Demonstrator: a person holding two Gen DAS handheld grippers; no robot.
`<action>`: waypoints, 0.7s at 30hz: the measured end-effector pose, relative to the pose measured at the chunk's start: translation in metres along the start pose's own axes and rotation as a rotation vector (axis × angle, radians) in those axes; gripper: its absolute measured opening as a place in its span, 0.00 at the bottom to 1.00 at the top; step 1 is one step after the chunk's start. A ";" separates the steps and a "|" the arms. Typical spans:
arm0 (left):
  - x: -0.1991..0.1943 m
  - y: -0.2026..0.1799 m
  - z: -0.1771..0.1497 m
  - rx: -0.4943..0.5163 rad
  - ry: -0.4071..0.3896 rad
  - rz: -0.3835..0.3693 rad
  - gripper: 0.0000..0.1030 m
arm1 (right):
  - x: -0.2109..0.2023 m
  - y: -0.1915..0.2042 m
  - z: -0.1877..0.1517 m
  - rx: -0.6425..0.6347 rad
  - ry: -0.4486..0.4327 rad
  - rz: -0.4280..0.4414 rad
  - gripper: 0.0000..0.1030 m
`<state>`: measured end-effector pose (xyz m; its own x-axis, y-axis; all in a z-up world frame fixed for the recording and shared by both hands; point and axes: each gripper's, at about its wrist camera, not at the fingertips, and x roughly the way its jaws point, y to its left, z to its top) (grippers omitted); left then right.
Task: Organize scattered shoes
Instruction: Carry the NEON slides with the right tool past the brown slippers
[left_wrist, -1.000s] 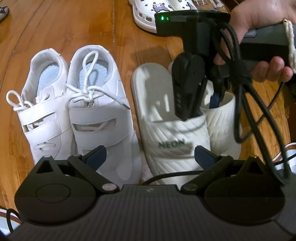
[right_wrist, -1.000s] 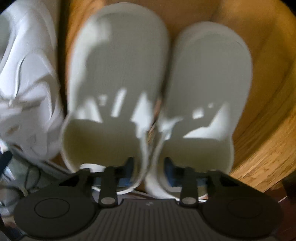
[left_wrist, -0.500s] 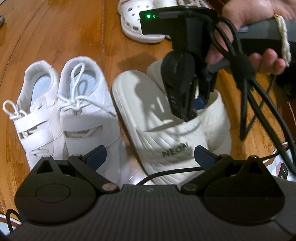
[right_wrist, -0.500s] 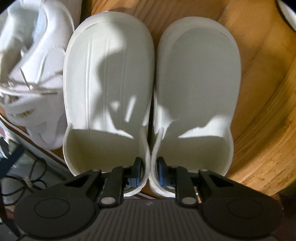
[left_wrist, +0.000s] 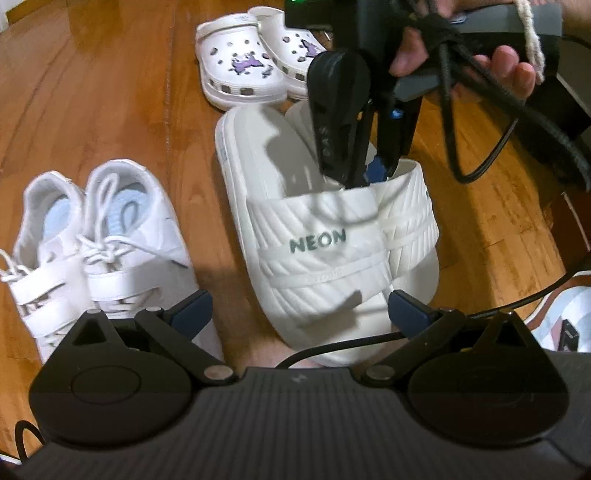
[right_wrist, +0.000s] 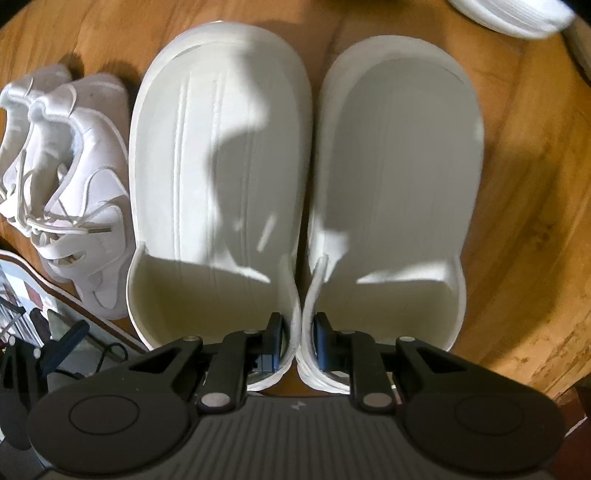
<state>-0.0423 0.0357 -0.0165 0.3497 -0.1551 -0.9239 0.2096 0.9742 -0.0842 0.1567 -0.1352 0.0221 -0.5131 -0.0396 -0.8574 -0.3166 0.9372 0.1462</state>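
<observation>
White slides (right_wrist: 303, 206), a pair side by side, sit pinched at their touching inner strap edges by the right gripper (right_wrist: 300, 341), one finger inside each slide, jaws nearly closed. Left gripper (left_wrist: 300, 308) hangs wide open, holding nothing; white sneakers (left_wrist: 99, 236) lie beyond its left finger, the slides beyond its right.

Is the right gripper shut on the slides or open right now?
Shut: the right gripper pinches the two slides' inner strap edges together, one finger inside each slide.
</observation>
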 end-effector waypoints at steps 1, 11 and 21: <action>0.001 -0.006 0.004 0.007 -0.001 -0.010 1.00 | -0.001 -0.004 -0.002 0.007 -0.003 0.006 0.17; 0.018 -0.065 0.049 0.063 0.014 -0.044 1.00 | -0.008 -0.077 -0.023 0.095 -0.075 0.145 0.17; 0.043 -0.118 0.121 0.052 0.005 -0.126 1.00 | -0.064 -0.189 -0.041 0.176 -0.220 0.054 0.17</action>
<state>0.0584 -0.1054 -0.0010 0.3133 -0.2745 -0.9091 0.2987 0.9372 -0.1800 0.2169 -0.3236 0.0698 -0.3336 0.0702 -0.9401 -0.1401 0.9825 0.1231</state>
